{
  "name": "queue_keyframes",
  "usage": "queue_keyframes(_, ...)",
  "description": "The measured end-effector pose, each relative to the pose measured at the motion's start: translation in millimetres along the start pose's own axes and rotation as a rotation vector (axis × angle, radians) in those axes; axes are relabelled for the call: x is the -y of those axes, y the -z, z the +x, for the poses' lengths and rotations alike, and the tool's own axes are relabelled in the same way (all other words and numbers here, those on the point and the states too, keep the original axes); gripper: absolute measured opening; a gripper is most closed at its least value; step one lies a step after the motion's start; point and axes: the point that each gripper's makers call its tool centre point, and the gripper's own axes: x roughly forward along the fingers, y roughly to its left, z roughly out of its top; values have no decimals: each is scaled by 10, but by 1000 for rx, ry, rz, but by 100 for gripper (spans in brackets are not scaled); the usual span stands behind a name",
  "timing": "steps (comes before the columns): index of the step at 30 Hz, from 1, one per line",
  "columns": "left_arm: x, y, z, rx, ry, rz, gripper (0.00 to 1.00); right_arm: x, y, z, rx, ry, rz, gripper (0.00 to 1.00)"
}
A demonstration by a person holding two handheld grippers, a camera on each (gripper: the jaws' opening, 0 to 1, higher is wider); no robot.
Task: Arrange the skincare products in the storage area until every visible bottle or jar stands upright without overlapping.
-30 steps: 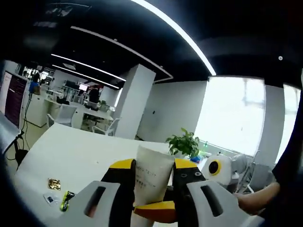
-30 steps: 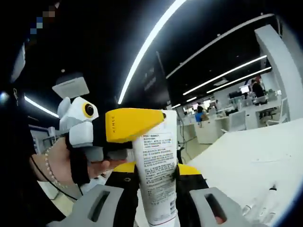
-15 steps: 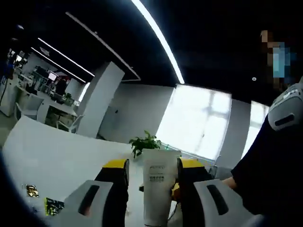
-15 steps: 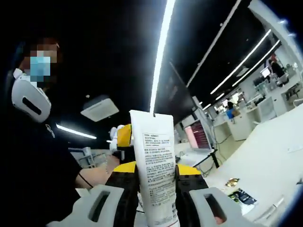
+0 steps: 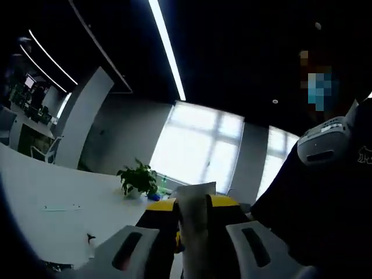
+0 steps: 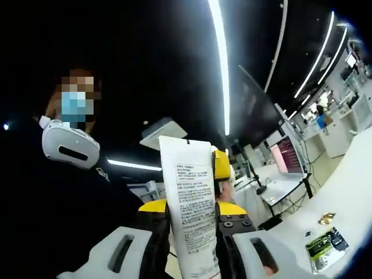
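A white tube with small printed text (image 6: 187, 174) stands upright between the jaws of my right gripper (image 6: 189, 210), which is shut on its lower part. The flat crimped end is at the top. Just right of the tube's upper part shows a yellow jaw of the left gripper (image 6: 221, 165); I cannot tell whether it touches the tube. In the left gripper view a white tube (image 5: 196, 244) stands between the jaws of my left gripper (image 5: 193, 204), shut on it. Both are raised high, against the dark ceiling.
A person in dark clothes (image 5: 325, 203) wearing a white headset (image 6: 67, 145) is close behind both grippers. A white table (image 5: 35, 192) with a potted plant (image 5: 138, 180) lies low left. A green sachet (image 6: 325, 247) lies on the table, with a lit monitor (image 6: 288, 163) beyond.
Both views have swung upward and round, so more ceiling and the person show. In the right gripper view the left gripper's yellow jaw has gone from left of the tube to its right.
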Motion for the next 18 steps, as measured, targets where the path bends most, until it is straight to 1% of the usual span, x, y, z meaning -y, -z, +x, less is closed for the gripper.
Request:
queue_keyframes(1,-16,-28,-6,10,-16,5,15,3,-39,-12,19,1,26,20)
queue_keyframes(2,-33,-49,-18,16,-30,18,12,8,-73,-29,29,4,40,17)
queue_keyframes(3,-115,-149,-64,60,-86,48,7,60,-265,-118,114,39,-21,6)
queue_keyframes(4,-183,-131,-65,47,-138,6,7,223,-191,-138,51,146,-80,6)
queue_keyframes(5,-207,-30,-55,-15,-149,29,6,178,-142,-95,11,142,-52,7)
queue_keyframes(6,-209,-42,-57,-5,-159,93,6,258,-121,-98,-33,208,-170,7)
queue_keyframes(7,-216,-38,-51,-3,-166,100,6,273,-103,-86,-52,231,-190,7)
queue_keyframes(8,-253,-34,-67,2,-176,82,6,273,-89,-66,-62,244,-179,7)
queue_keyframes(9,-270,-52,-77,11,-178,77,6,260,-87,-50,-56,248,-158,7)
queue_keyframes(10,-304,-74,-92,21,-194,80,6,278,-99,-39,-61,287,-202,7)
queue_keyframes(11,-316,-79,-100,21,-192,78,6,299,-116,-49,-67,307,-253,8)
queue_keyframes(13,-322,-67,-97,12,-191,84,6,348,-85,-66,-162,374,-378,10)
queue_keyframes(14,-330,-53,-98,1,-194,103,6,366,-81,-71,-193,392,-401,11)
queue_keyframes(16,-299,-26,-86,-11,-176,101,6,364,-58,-90,-252,389,-407,12)
queue_keyframes(17,-299,-12,-74,-14,-174,110,6,370,-57,-99,-268,389,-420,12)
queue_keyframes(18,-283,-1,-63,-14,-173,119,6,367,-61,-103,-270,382,-417,12)
